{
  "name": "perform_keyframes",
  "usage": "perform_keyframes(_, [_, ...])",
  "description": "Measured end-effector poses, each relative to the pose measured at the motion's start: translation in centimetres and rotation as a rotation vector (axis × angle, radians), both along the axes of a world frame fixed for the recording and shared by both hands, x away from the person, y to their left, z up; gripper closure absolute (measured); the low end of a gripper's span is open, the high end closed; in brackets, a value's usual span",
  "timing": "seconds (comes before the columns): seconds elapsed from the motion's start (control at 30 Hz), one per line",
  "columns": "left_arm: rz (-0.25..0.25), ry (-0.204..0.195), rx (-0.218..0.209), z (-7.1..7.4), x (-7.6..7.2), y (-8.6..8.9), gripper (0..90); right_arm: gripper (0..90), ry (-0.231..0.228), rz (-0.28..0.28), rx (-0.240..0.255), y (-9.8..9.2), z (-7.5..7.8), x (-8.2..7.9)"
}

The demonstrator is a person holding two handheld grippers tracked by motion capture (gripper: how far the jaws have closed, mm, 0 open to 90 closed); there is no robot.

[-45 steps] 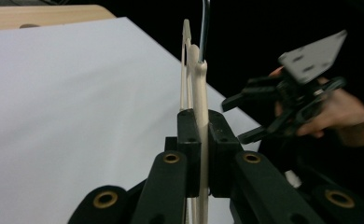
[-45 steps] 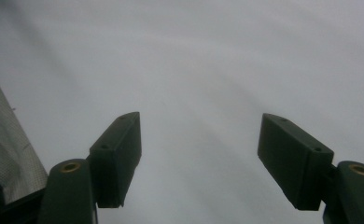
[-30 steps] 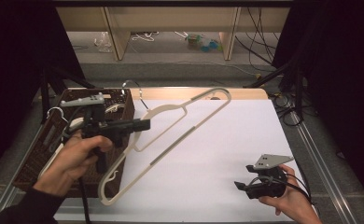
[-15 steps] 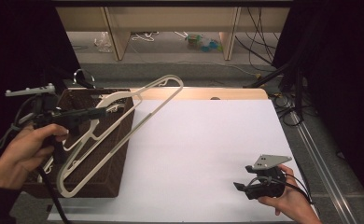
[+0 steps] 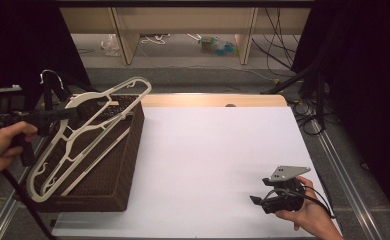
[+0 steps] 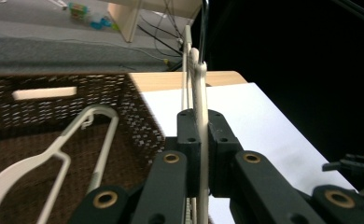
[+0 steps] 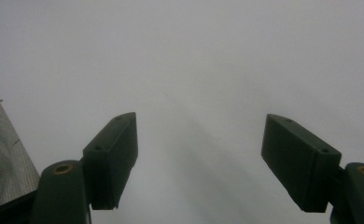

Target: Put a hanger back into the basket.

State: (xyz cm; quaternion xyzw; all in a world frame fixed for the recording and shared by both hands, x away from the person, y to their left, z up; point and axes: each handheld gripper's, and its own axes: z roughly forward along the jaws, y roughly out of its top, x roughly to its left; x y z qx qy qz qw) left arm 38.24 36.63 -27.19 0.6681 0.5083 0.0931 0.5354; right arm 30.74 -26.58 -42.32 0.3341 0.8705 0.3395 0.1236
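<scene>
Over wicker basket (image 5: 120, 172): white hanger (image 5: 90, 131) in left gripper (image 5: 65, 114)

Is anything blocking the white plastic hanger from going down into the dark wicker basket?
Nothing visible does. The white plastic hanger, clamped in the left gripper, hangs tilted over the open dark wicker basket; another white hanger already lies inside.

I see a white sheet (image 5: 218, 160) covering most of the tabletop (image 5: 208, 100), whose pale wooden edge shows at the far side. Beyond it, on the floor, small bits of clutter (image 5: 218, 45) lie between light wooden furniture legs (image 5: 125, 40), with black cables (image 5: 283, 50) trailing at the right.
</scene>
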Motion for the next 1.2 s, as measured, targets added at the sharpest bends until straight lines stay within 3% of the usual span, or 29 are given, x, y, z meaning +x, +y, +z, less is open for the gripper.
perform_keyframes(0.03, [0.006,0.003,0.007,-0.2,0.2,0.4,85.8,28.2,0.02,-0.018,0.005,0.1,0.1,-0.1])
perform_keyframes(0.17, [-0.006,0.014,0.04,-1.1,1.2,2.3,85.7,28.2,0.006,-0.004,0.001,0.0,0.1,0.0])
perform_keyframes(0.2, [0.002,0.017,0.033,-1.2,1.4,2.7,85.7,28.2,0.026,0.003,-0.008,0.0,0.2,0.0])
perform_keyframes(0.33, [0.0,0.023,0.009,-2.0,2.2,4.3,85.7,28.2,0.025,-0.002,-0.008,0.0,0.2,0.0])
perform_keyframes(0.47, [0.001,0.044,-0.003,-3.5,3.0,5.0,85.8,28.2,0.029,-0.009,-0.001,0.0,0.1,0.0])
perform_keyframes(0.6, [0.013,0.064,0.012,-4.7,3.7,5.6,85.7,28.2,0.035,-0.004,0.003,0.0,0.2,-0.1])
perform_keyframes(0.67, [0.005,0.075,0.011,-5.4,4.0,5.7,85.7,28.2,0.009,-0.001,0.014,0.0,0.0,0.0])
perform_keyframes(0.7, [0.005,0.077,0.018,-5.4,4.1,5.8,85.7,28.2,0.029,-0.005,0.005,0.0,0.2,0.0])
perform_keyframes(0.93, [-0.002,0.066,0.035,-5.8,4.9,6.6,85.6,28.1,0.026,0.009,0.0,0.0,0.2,0.0])
perform_keyframes(1.07, [-0.032,0.093,0.03,-7.4,5.4,6.7,85.6,28.2,0.03,0.005,-0.001,0.0,0.1,0.0])
perform_keyframes(1.17, [-0.013,0.101,-0.004,-8.4,5.2,7.4,85.5,28.2,0.031,0.002,0.0,-0.1,0.1,0.0])
perform_keyframes(1.2, [-0.012,0.11,0.005,-9.0,5.1,7.5,85.5,28.2,0.029,0.001,-0.002,-0.1,0.1,0.1])
